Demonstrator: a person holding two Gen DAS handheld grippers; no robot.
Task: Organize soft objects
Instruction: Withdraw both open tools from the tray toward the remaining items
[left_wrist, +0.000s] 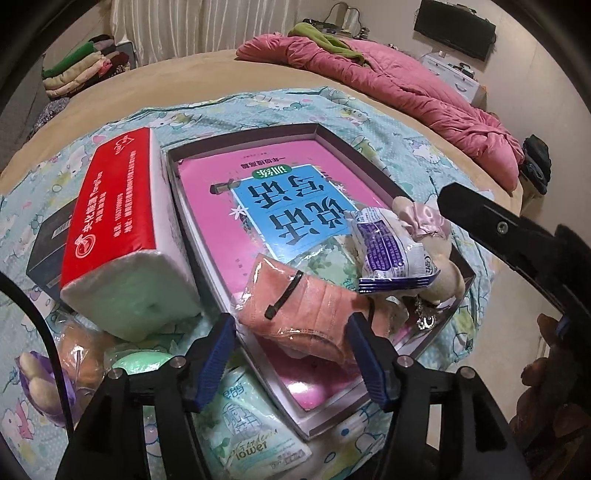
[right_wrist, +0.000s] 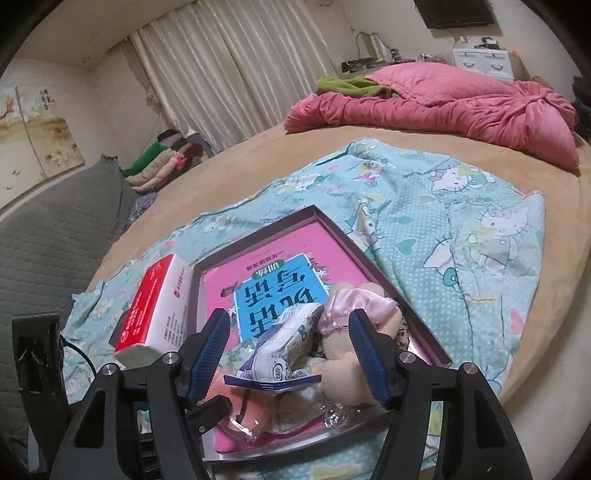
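Soft items in shallow box

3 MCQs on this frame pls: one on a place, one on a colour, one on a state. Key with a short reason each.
1. Where does the red tissue pack lie?
A. Inside the tray, on the book
B. Outside the tray, beside its wall
C. On the pink quilt

2. What colour is the towel in clear wrap in front of the left gripper?
A. Salmon pink
B. Dark blue
C. Yellow

3. How does the right gripper stand?
A. Shut on the red pack
B. Shut with nothing in it
C. Open, pads off the white-and-blue packet

Key:
1 B: the pack sits on the patterned sheet against the outside of the tray.
2 A: salmon-pink fabric shows through the wrap.
3 C: a gap shows at both blue pads; the packet lies on the pile in the tray.
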